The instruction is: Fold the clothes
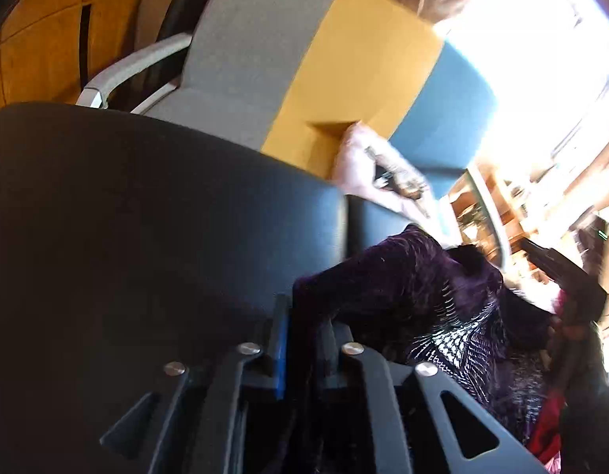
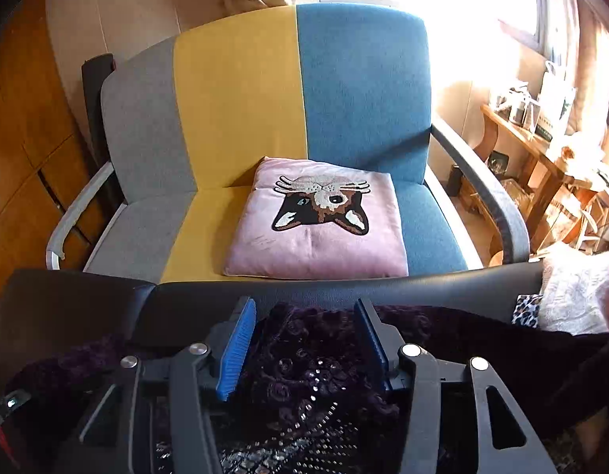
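A dark purple velvet garment (image 1: 403,288) with silvery sequin patterns is pinched between the jaws of my left gripper (image 1: 308,339) and drapes away to the right. In the right wrist view the same garment (image 2: 304,375) lies spread on a black leather surface (image 2: 343,290). My right gripper (image 2: 304,347) hovers over it with its blue pads (image 2: 237,347) well apart. The fabric shows below and between the pads, and neither pad presses on it.
A grey, yellow and blue sofa (image 2: 233,98) stands just beyond the black surface, with a pink dog-face cushion (image 2: 320,221) on its seat. White cloth (image 2: 572,296) and a leopard-print piece (image 2: 527,310) lie at the right. A cluttered wooden table (image 2: 541,150) stands beside the sofa.
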`<control>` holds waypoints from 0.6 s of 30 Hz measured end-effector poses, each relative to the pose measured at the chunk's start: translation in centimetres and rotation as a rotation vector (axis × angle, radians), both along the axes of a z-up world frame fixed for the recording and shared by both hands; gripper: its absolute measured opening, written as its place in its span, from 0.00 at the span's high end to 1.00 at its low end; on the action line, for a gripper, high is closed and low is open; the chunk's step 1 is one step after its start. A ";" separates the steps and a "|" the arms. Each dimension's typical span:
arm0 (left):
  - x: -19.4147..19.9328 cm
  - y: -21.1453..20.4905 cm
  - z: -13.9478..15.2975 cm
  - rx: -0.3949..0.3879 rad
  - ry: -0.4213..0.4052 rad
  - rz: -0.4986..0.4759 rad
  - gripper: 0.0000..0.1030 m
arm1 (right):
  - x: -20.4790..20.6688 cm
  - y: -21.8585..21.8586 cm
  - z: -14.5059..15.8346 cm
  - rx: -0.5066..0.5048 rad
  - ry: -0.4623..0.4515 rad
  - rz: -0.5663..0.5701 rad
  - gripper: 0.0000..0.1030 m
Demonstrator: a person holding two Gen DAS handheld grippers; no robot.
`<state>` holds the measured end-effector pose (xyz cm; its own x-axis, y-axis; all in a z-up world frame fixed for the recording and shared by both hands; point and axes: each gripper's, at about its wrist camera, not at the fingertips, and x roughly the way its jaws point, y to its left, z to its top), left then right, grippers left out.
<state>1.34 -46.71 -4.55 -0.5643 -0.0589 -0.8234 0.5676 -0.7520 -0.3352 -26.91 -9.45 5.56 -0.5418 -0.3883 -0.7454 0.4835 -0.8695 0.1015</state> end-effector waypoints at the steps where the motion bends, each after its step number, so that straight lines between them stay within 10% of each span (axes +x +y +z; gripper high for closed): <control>1: 0.0 -0.4 -0.1 -0.009 -0.017 0.006 0.87 | 0.6 0.4 -0.3 -0.011 -0.005 0.020 0.46; 10: 9.1 -0.1 -1.0 0.072 -0.033 -0.003 0.81 | 10.1 6.6 -8.5 -0.054 -0.148 0.194 0.42; 18: 20.0 9.5 -2.8 0.184 0.022 -0.164 0.80 | 19.7 12.4 -10.5 -0.197 -0.188 0.185 0.33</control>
<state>21.36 -37.25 -7.36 -0.5718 0.1850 -0.7993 0.4340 -0.7586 -0.4860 -7.22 2.95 -4.99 -0.3086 -0.6137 -0.7267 0.5881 -0.7236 0.3614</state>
